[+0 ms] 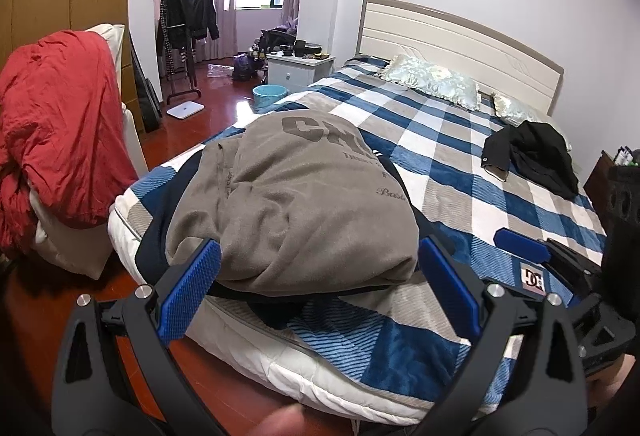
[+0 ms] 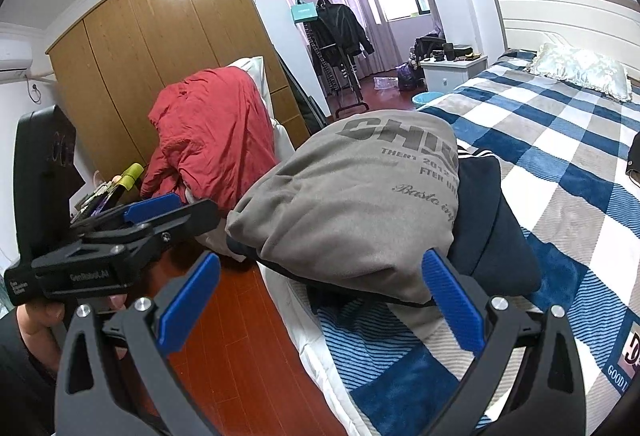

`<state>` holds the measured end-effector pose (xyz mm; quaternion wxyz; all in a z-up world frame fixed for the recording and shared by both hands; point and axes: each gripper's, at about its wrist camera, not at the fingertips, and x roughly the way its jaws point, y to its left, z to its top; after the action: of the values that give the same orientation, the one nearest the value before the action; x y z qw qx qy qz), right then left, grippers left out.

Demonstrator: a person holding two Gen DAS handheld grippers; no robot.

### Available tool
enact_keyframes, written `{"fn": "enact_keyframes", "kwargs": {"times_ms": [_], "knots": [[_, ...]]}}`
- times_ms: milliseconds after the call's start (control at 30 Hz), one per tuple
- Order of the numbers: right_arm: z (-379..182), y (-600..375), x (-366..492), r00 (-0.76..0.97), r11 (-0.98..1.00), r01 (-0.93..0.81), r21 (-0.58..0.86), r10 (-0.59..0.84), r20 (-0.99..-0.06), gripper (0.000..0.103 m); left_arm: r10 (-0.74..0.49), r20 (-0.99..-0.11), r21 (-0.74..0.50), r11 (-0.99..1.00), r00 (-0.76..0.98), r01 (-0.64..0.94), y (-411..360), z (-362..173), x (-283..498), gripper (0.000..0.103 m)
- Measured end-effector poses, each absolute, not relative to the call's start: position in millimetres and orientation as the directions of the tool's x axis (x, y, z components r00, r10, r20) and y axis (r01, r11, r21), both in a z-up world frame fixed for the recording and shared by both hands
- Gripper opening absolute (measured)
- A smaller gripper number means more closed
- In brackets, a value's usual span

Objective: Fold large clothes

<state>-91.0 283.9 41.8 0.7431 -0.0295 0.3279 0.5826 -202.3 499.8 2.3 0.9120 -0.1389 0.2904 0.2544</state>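
A folded grey sweatshirt [image 1: 296,196] with dark print lies on a navy garment [image 1: 160,236] at the near corner of the bed's plaid blanket [image 1: 440,164]. My left gripper [image 1: 320,276] is open, its blue pads either side of the sweatshirt's near edge without pinching it. The right gripper [image 1: 524,244] shows at the right, low over the blanket. In the right wrist view my right gripper [image 2: 320,296] is open too, just short of the sweatshirt [image 2: 352,204] and the navy garment [image 2: 496,236]. The left gripper [image 2: 192,208] hovers to the left, over the floor.
A red quilt [image 1: 60,124] is heaped on white bedding left of the bed. A black garment [image 1: 532,156] and pillows [image 1: 432,80] lie farther up the bed. A wooden wardrobe [image 2: 140,48], a clothes rack [image 1: 188,20], a bedside cabinet [image 1: 298,70] and a blue basin [image 1: 270,94] stand around the red wooden floor.
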Motion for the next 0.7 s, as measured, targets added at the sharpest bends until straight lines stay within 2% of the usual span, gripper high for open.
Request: {"fn": "enact_keyframes", "kwargs": {"times_ms": [133, 400, 700], "knots": [[41.9, 284.0, -90.9, 0.105, 0.321, -0.883, 0.342, 0.847, -0.522, 0.099, 0.400, -0.603, -0.085, 0.828, 0.690, -0.555, 498.6, 1.8, -200.9, 0.096], [41.3, 283.7, -91.2, 0.107, 0.321, -0.884, 0.340, 0.846, -0.522, 0.099, 0.366, -0.613, -0.144, 0.820, 0.701, -0.554, 505.0, -1.6, -202.6, 0.096], [36.8, 284.0, -91.5, 0.103, 0.323, -0.879, 0.350, 0.846, -0.524, 0.099, 0.371, -0.603, -0.134, 0.826, 0.706, -0.548, 499.8, -3.9, -201.3, 0.096]]}}
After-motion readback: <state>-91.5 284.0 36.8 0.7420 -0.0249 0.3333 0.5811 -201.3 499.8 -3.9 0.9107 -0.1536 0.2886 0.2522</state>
